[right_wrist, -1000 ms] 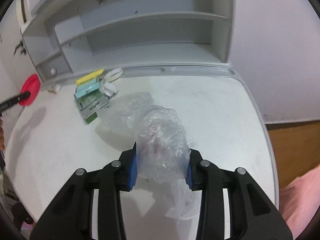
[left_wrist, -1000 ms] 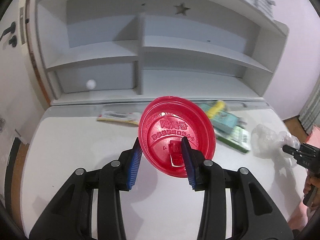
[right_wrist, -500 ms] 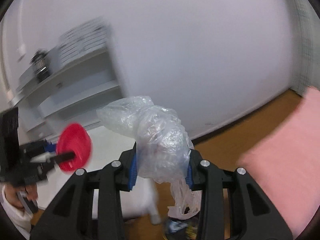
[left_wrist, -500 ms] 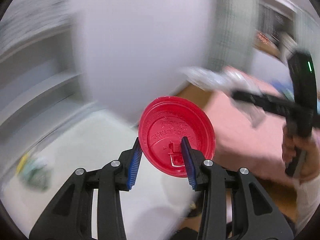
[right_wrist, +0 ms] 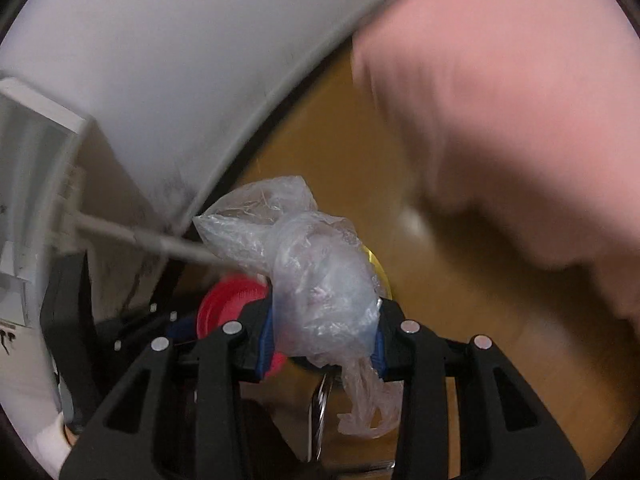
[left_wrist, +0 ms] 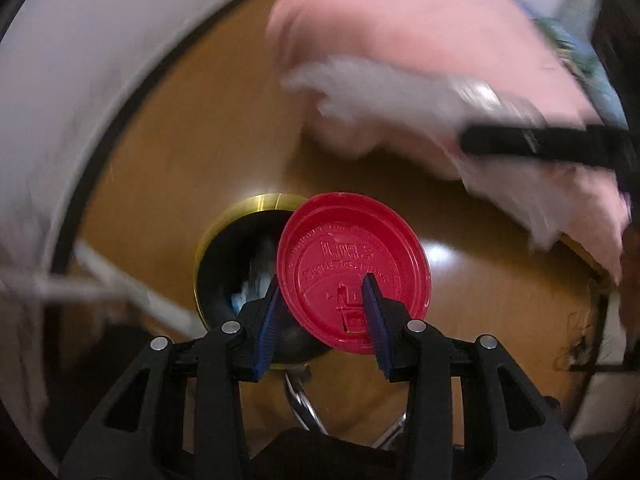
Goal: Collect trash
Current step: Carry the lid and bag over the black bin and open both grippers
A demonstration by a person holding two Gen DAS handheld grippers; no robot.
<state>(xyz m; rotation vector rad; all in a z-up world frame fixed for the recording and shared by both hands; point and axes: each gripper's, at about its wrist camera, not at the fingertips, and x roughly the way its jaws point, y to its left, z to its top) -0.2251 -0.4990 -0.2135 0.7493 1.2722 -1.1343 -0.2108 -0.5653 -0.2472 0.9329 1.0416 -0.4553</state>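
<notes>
My left gripper [left_wrist: 320, 322] is clamped on the red plastic lid [left_wrist: 354, 274], blue pads pinching its lower part near the sip flap, the disc tilted up with its embossed top facing the camera. Right behind it, down on the wooden floor [left_wrist: 208, 120], sits the trash bin [left_wrist: 240, 220] with the gold rim, mouth dark, some pale scraps blurred inside. The lid overlaps the bin's right edge in my view.

My right gripper [right_wrist: 324, 332] is squeezed around the crumpled clear plastic bag [right_wrist: 316, 268]; the wad bulges up and leftward above the pads, and a loose tail hangs below them. Behind the bag I catch a sliver of that gold rim [right_wrist: 376, 264]. Low on the left in this view, the red lid [right_wrist: 230, 300] shows again with the black left gripper [right_wrist: 176, 326] beside it.

From the left camera, the right gripper [left_wrist: 544, 144] crosses the upper right as a dark bar, its bag [left_wrist: 384, 92] a smeared white streak.

Further out: pink bedding [right_wrist: 512, 100] to the right, white wall [right_wrist: 160, 60] up left, everything blurred.
</notes>
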